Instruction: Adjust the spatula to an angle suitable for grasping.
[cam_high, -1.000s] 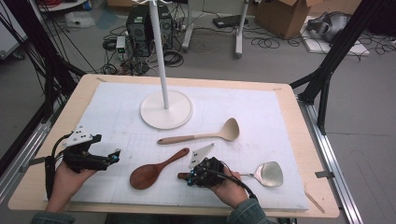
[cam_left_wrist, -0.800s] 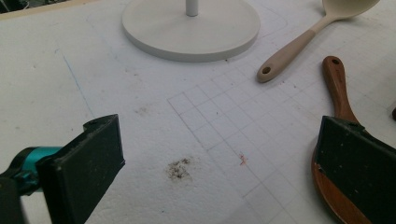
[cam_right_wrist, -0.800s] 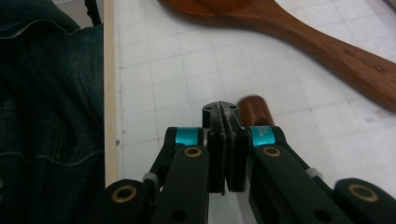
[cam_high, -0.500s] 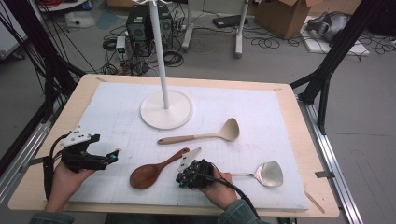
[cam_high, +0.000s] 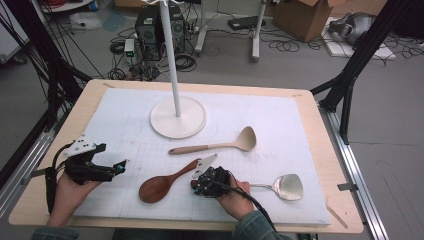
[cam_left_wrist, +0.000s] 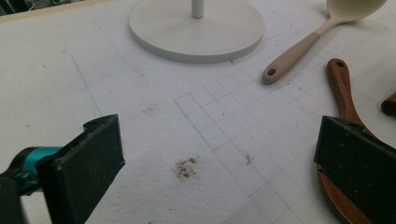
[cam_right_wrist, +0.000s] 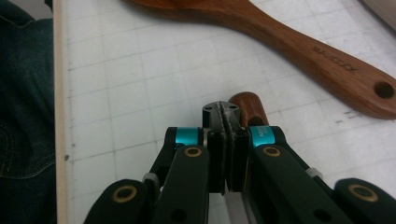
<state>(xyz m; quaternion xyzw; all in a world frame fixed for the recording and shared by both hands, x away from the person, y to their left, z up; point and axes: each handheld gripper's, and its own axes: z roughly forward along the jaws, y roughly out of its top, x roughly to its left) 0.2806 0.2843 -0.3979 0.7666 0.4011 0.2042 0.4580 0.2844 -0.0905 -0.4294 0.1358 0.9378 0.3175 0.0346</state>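
Observation:
My right gripper (cam_high: 195, 186) (cam_right_wrist: 223, 109) is shut, its pads pressed together low over the white mat. The brown wooden end of the metal spatula's handle (cam_right_wrist: 247, 105) pokes out just past its tips and runs under one jaw. The spatula's steel head (cam_high: 289, 186) lies to the right of that hand. A dark wooden spoon (cam_high: 160, 185) (cam_right_wrist: 289, 42) lies just beyond the right gripper. My left gripper (cam_high: 118, 169) (cam_left_wrist: 219, 140) is held open near the mat's left front, with only bare mat between its jaws. The spoon (cam_left_wrist: 343, 93) runs behind the jaw on that view's right.
A pale ladle (cam_high: 220, 146) (cam_left_wrist: 303, 46) lies mid-table. A white pole stand with a round base (cam_high: 178, 117) (cam_left_wrist: 196, 28) stands behind it. The white gridded mat (cam_high: 280, 125) covers a wooden table (cam_high: 330, 150). Cables, boxes and black frame legs stand on the floor beyond.
My right hand has slid left along the spatula's handle toward its wooden end. The spatula's head has stayed put. The left gripper has hardly moved.

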